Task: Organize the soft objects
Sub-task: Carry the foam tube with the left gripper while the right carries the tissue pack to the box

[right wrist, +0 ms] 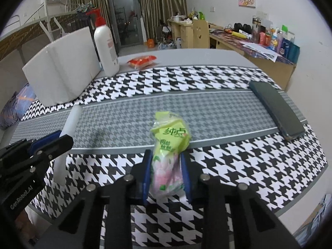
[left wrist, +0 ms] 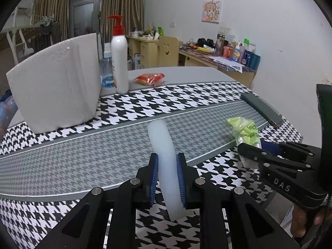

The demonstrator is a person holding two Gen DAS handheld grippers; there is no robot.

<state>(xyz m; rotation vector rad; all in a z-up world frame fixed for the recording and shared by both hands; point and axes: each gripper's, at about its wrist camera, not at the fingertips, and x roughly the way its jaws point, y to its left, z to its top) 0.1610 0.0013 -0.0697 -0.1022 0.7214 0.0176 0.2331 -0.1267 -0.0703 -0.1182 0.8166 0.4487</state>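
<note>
A white plastic pump bottle with a red dispenser [left wrist: 119, 62] stands upright on the surface [left wrist: 186, 73], just beside a clear blue-tinted bottle [left wrist: 106, 70]. A flat dark green case [right wrist: 276, 110] lies on the black-and-white houndstooth cloth [right wrist: 238, 161]. Beyond, a cluttered wooden desk [left wrist: 217, 62] lines the wall.

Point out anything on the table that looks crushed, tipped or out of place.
The green tissue pack is crumpled, squeezed between the right gripper fingers. The red snack packet lies alone near the lotion bottle. Nothing is spilled or tipped.
</note>
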